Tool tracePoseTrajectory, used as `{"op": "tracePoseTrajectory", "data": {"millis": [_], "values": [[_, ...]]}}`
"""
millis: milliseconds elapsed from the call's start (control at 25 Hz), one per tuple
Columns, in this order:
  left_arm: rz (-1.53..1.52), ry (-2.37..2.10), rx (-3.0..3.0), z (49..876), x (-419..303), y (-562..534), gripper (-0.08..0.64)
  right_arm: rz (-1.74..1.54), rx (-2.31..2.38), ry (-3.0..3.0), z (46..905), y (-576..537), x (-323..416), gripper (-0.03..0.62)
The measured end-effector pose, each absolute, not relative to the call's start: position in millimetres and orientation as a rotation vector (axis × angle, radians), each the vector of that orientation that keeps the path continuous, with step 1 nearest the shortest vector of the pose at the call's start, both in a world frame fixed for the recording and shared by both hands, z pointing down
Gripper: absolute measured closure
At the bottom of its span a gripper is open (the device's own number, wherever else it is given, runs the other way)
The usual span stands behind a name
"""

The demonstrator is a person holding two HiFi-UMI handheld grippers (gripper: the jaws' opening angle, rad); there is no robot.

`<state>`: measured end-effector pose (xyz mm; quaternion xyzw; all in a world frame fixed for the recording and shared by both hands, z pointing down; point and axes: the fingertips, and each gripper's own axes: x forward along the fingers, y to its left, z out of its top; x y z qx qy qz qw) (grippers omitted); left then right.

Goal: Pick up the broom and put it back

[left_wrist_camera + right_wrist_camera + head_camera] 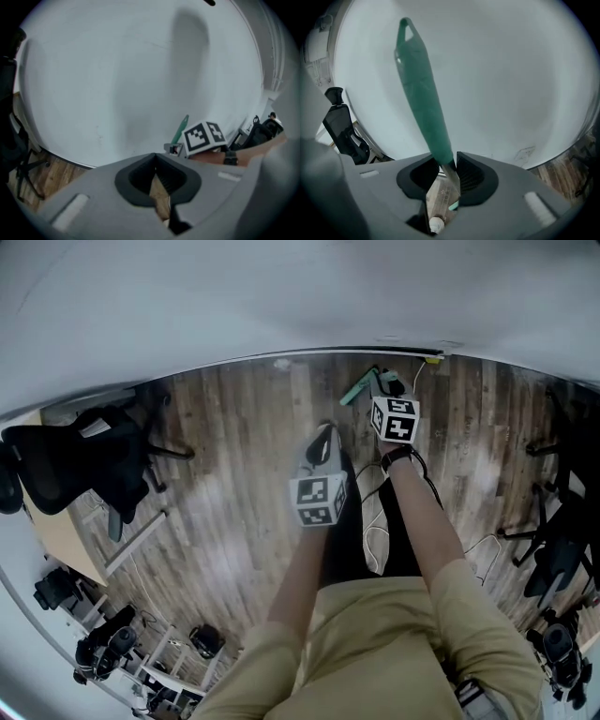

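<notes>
The broom's green handle rises against the white wall, with a hang loop at its top. Its metal shaft runs down between the jaws of my right gripper, which is shut on it just below the green grip. From the head view the same green handle pokes out beyond the right gripper, close to the wall's base. The broom's head is hidden. My left gripper hangs lower and left of it over the wood floor. Its jaws meet at the tips with nothing between them. The green handle shows beyond them.
A black office chair stands at the left beside a wooden desk. Another chair is at the right. White cables trail on the wood floor by my legs. A black device stands near the wall.
</notes>
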<state>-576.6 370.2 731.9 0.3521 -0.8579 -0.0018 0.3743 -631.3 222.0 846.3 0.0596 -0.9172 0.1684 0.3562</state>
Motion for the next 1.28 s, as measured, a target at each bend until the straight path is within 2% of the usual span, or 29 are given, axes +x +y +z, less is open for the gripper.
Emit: {"op": "tracePoseTrajectory", "data": {"millis": [200, 440, 600, 760, 960, 1280], "values": [[-0.036, -2.148, 0.871, 759, -576, 394, 0.561, 0.451, 0.141, -2.323, 871, 224, -675, 0.453], [-0.002, -2.112, 0.902, 776, -580, 394, 0.561, 0.425, 0.119, -2.348, 878, 211, -707, 0.486], [-0.001, -2.120, 0.897, 773, -589, 397, 0.561, 0.432, 0.093, -2.367, 864, 221, -699, 0.481], [0.001, -2.144, 0.900, 752, -598, 389, 0.561, 0.498, 0.092, -2.349, 840, 225, -659, 0.480], [-0.016, -2.229, 0.926, 695, -610, 354, 0.561, 0.580, 0.097, -2.394, 775, 201, -606, 0.490], [-0.050, -2.372, 1.053, 562, -584, 295, 0.561, 0.457, -0.072, -2.633, 595, 196, -553, 0.539]]}}
